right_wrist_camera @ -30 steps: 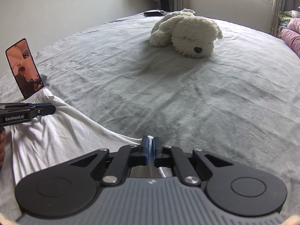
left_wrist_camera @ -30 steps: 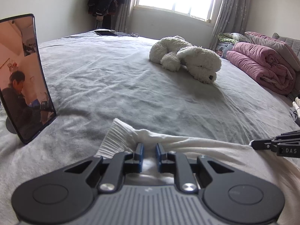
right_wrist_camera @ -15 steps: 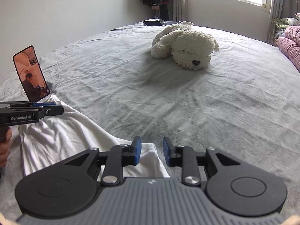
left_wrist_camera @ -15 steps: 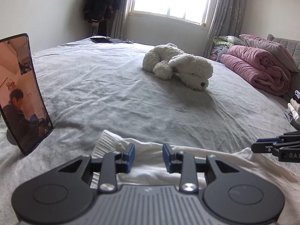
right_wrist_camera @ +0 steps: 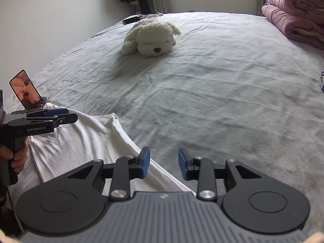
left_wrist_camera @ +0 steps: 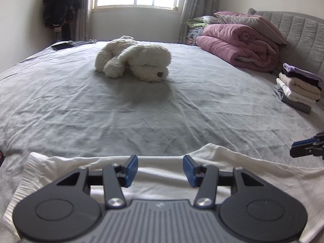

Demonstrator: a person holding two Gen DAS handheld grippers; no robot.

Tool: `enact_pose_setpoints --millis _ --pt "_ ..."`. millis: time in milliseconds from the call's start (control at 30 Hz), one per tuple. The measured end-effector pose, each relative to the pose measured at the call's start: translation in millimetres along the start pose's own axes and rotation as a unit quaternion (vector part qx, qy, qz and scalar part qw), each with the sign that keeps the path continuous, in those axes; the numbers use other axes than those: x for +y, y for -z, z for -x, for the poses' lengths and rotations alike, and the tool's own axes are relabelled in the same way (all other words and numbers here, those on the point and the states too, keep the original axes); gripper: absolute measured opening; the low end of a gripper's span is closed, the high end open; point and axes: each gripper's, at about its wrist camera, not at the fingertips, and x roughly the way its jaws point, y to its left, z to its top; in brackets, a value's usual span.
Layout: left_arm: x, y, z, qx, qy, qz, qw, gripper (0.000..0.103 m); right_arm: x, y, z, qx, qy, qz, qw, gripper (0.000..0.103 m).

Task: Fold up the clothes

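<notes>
White garment (left_wrist_camera: 162,174), soft and limp, lies on the bed (left_wrist_camera: 141,111); left gripper (left_wrist_camera: 160,169) and right gripper (right_wrist_camera: 163,163) gape apart; likeliest hold, its ribbed hem at 9 o'clock

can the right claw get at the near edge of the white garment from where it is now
Probably yes. The right claw is open and hovers right at the white garment, whose edge runs under its left finger. Nothing lies between them; the plush dog sits far up the bed, and the left claw is off to the side.
</notes>
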Motion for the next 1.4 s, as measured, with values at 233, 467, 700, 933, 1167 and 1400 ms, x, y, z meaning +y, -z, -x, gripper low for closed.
enact_pose_setpoints --millis 233,467,700,933,1167,1400 --pt "-31.2 -1.5 -26.5 0.015 0.005 -0.033 0.9993 0.051 -49.3 33.4 27.0 0.006 -0.003 -0.018 1.0 0.035" --pt "-39.5 -2.1 -35.2 -0.009 0.005 -0.028 0.9995 0.051 -62.4 48.5 32.1 -0.025 -0.009 -0.014 1.0 0.035" --pt "-53.0 7.1 -46.4 -0.009 -0.026 -0.071 0.9971 0.053 -46.3 52.0 22.7 -0.043 -0.044 0.03 0.998 0.035" --pt "-49.6 6.9 -47.5 -0.009 -0.027 -0.064 0.9975 0.057 -39.8 56.6 5.9 -0.027 -0.039 0.055 0.997 0.03" --pt "-52.3 -0.5 -46.8 0.004 -0.005 -0.063 0.998 0.045 -48.1 52.3 9.8 -0.022 -0.041 0.033 0.998 0.03" --pt "-58.9 -3.0 -50.3 0.013 0.012 -0.064 0.9978 0.036 -39.2 54.2 5.8 0.0 -0.04 0.069 0.997 0.028"
